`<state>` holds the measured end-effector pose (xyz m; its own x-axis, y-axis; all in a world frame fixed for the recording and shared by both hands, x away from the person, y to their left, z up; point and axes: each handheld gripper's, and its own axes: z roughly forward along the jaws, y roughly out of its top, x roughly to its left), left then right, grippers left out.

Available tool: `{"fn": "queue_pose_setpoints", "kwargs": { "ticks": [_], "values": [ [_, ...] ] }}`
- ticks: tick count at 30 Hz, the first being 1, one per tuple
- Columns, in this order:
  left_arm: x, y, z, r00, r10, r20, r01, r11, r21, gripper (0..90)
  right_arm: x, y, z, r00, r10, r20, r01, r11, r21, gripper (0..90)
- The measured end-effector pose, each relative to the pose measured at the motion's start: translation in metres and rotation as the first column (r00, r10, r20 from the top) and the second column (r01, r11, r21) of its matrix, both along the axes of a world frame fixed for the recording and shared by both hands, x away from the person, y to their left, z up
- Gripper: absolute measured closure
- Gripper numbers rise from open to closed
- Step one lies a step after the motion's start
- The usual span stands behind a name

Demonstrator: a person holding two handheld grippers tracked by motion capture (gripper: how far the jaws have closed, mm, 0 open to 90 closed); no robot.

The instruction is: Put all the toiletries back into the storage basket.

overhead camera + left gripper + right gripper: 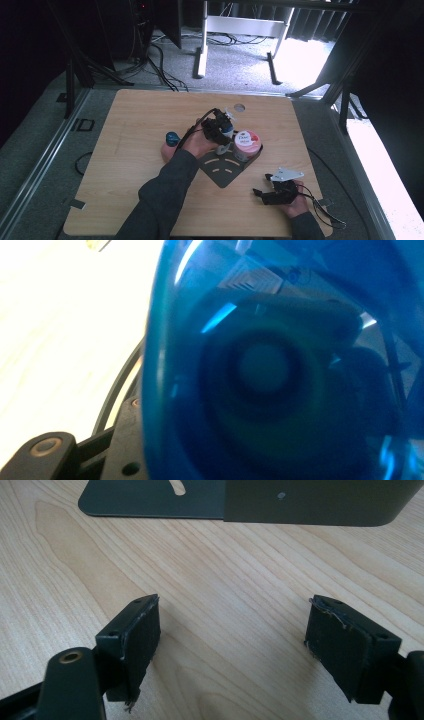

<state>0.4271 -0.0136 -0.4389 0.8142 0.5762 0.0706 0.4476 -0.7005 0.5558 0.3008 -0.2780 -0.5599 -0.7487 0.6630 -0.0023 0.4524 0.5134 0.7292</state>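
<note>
High view: a person's left hand held the left gripper (220,129) over a black metal stand (225,168) at mid-bench, beside a clear tub (246,146) with a pink-and-white lid that sat on the stand. A blue-and-white object (226,125), seemingly a bottle, sat in that gripper. A small blue cap-like piece (172,138) lay on the pale wood bench (140,120) just behind the forearm. The right gripper (267,192) rested low near the front edge, well apart from the stand.

Left gripper view: translucent blue plastic (280,370), smooth, glossy and curved, sat right against the lens with a dark round form showing through it. It appeared to lie between the fingers, but whether they pressed on it could not be told. Wood grain and the stand's dark edge (117,390) showed at left.

Right gripper view: the fingers (137,640) stood wide apart with nothing between them, their black rubber faces frayed at the edges, over bare bench. The stand's matte bent sheet metal (300,502), slotted and round-cornered, lay ahead.

Judged from this, the bottle was being set beside the tub; lowering it upright and slowly, clear of the tub's lid, would serve best, since slick plastic may slip.
</note>
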Motion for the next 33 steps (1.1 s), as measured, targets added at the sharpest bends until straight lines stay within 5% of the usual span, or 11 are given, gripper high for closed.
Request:
{"fn": "queue_pose_setpoints", "kwargs": {
  "ticks": [33],
  "values": [
    [0.025, -0.015, -0.012, 0.9943, 0.096, 0.047, -0.091, 0.9913, -0.095, 54.7, 0.0, 0.0, 0.0, 1.0, 0.006, 0.0, -0.006, 1.0, 0.0, 21.6]
  ]
}}
